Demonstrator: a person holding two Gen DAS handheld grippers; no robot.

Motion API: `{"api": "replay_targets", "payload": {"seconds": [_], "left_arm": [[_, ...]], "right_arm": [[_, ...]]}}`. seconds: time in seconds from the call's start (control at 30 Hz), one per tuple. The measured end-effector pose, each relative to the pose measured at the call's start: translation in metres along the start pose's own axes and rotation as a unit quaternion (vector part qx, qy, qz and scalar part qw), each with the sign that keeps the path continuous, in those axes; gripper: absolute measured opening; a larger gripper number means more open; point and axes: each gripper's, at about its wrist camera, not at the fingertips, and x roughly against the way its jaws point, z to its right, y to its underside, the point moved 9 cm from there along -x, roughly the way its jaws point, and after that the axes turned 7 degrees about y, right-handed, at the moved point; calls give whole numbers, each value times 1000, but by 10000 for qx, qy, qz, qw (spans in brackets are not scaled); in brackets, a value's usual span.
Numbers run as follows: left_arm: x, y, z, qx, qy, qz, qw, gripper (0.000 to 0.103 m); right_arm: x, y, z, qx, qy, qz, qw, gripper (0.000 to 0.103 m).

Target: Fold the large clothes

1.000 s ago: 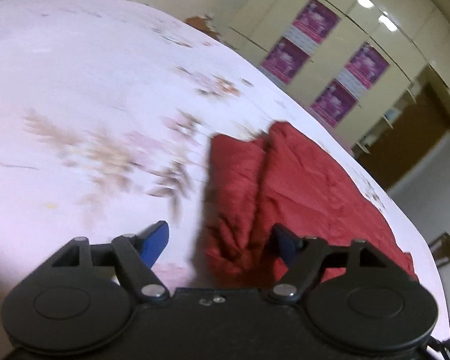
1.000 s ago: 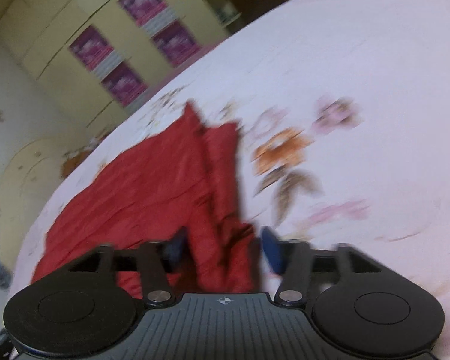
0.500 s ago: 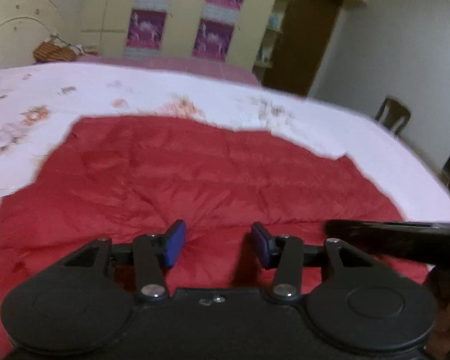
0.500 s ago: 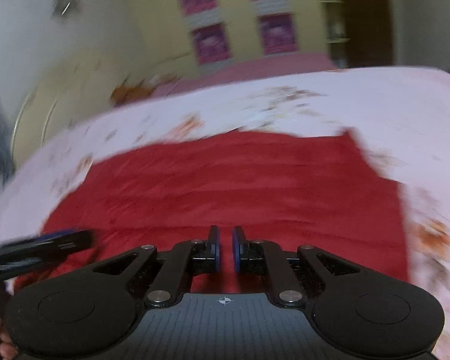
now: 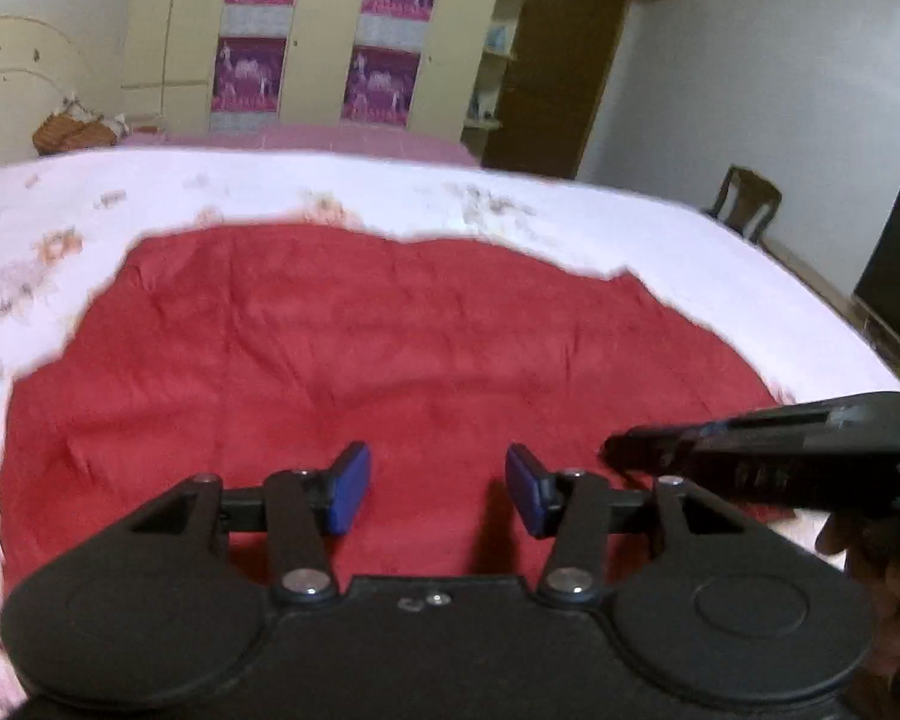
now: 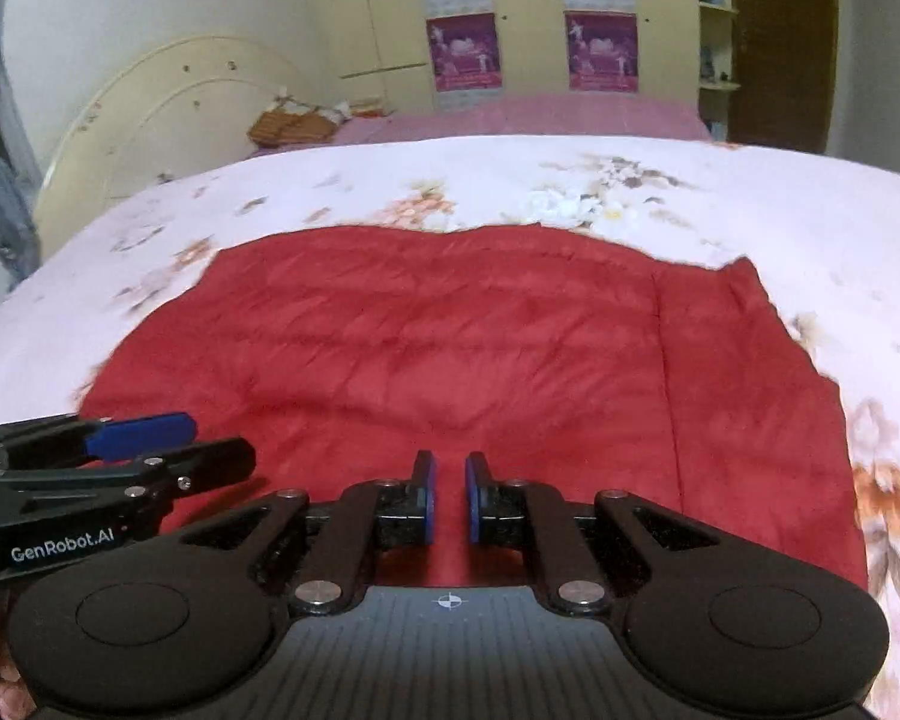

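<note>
The red garment (image 6: 450, 348) is lying spread on the floral bedsheet (image 6: 750, 198). The left gripper (image 5: 437, 489) is standing released, holding nothing. The right gripper (image 6: 449, 495) is staying clenched, nothing visible between its pads.

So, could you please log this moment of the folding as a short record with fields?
garment: red garment, spread flat
surface: floral bedspread
left gripper: open, nothing between its pads, above the garment's near edge
right gripper: nearly shut, a narrow gap only, no cloth visibly pinched
background: wardrobe with purple posters, wicker basket, wooden chair
</note>
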Motion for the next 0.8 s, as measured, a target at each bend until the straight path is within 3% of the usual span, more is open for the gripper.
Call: {"api": "replay_targets", "payload": {"seconds": [0.13,0.2,0.27,0.4,0.47,0.57,0.63,0.7,0.77,0.8], "left_arm": [[-25,13,2,-382,-259,-252,9986,51],[-22,6,-1,-230,-293,-301,9989,48],[-6,0,-2,-174,-381,-73,9991,48],[15,12,-33,31,-806,65,9967,48],[13,21,-48,181,-766,-22,9969,46],[14,17,-44,223,-789,-85,9966,44],[31,11,-43,374,-802,52,9961,50],[60,11,-53,635,-966,387,9925,84],[84,21,-63,1086,-1051,595,9867,87],[90,29,-68,1380,-1056,585,9831,83]], "right_arm": [[-19,28,-7,248,167,-124,9995,9],[-21,28,-5,177,159,-137,9996,9],[-8,23,5,55,262,-27,9996,9],[28,26,63,-313,987,348,9940,9],[26,38,95,-443,1408,133,9889,9],[10,55,113,-594,1334,-101,9892,9],[16,50,112,-656,1365,-84,9884,9],[35,40,112,-901,1233,232,9880,10],[47,32,105,-893,1148,482,9882,10],[52,29,97,-842,1052,526,9895,32]]}}
